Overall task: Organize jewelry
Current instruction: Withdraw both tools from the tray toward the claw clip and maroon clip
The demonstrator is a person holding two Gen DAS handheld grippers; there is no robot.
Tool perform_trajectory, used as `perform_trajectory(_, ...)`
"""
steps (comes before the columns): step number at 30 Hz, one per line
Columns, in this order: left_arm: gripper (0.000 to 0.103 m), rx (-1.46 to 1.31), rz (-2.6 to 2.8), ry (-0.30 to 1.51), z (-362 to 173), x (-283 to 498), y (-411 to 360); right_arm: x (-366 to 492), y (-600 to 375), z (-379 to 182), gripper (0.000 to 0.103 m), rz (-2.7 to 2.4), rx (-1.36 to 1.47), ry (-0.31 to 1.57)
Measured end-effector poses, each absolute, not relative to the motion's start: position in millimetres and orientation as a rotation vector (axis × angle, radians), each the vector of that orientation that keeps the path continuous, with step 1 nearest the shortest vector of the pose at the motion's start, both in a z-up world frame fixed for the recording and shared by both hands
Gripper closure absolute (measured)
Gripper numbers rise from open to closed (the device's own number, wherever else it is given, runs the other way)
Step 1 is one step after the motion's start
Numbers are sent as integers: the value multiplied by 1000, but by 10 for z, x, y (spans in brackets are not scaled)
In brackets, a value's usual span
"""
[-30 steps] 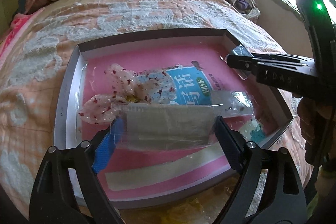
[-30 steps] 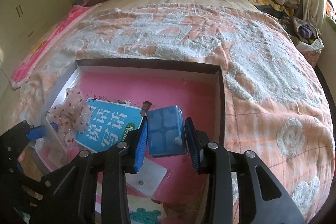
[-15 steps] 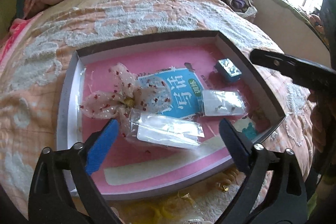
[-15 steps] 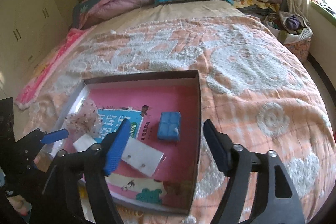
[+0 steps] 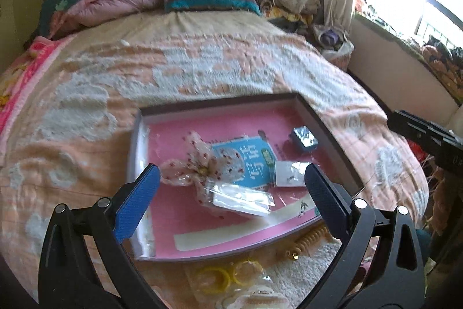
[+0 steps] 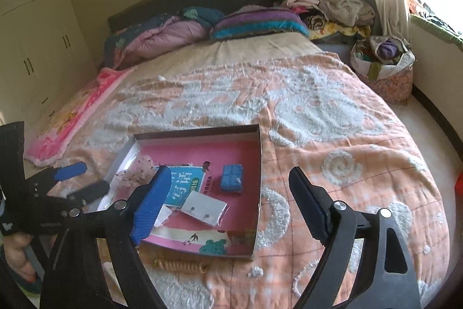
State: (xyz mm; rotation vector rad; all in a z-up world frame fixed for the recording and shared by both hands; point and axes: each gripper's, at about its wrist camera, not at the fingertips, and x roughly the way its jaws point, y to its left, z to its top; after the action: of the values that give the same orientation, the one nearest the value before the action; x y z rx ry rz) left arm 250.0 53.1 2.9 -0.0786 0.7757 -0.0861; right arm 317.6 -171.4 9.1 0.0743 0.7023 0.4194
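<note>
Both grippers raised above tray — jaws wide, empty.
Left gripper (image 5: 231, 190) and right gripper (image 6: 231, 201) hold nothing; blue box (image 6: 231, 178) and earring card (image 6: 202, 208) lie inside pink-lined tray (image 6: 258, 164).

Left gripper (image 5: 231, 194): black plastic frame with triangular cut-outs, silver round screws at the joints, one finger (image 5: 136, 203) faced with a ribbed blue pad, the other dark. Right gripper (image 6: 228, 200): same build, blue pad and silver screws. Bare skin of a hand (image 6: 17, 259) shows on the left handle.
</note>
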Motion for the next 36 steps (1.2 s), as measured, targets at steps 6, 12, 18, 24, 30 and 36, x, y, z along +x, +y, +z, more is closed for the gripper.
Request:
perform_trajectory(6,10,-101,-56,725,268,2301,665,2976,-1812,223,20,421,102,687)
perform_trajectory(12,10,-142,-44,691,438,2093,739,2739,-1868,399,20,436,103,658)
perform_trajectory(18,10,-139,-45,668,589,1896,702,2507,-1943,555,20,446,98,617)
perform_trajectory(24,10,-122,-50,648,713,1727,606,2289,-2026,697,20,460,95,582)
perform_trajectory(30,10,-112,-59,639,761,1584,498,2104,-2145,769,11,461,96,553)
perform_trajectory(36,10,-111,-68,648,715,1411,407,1914,-2231,769,11,476,82,552)
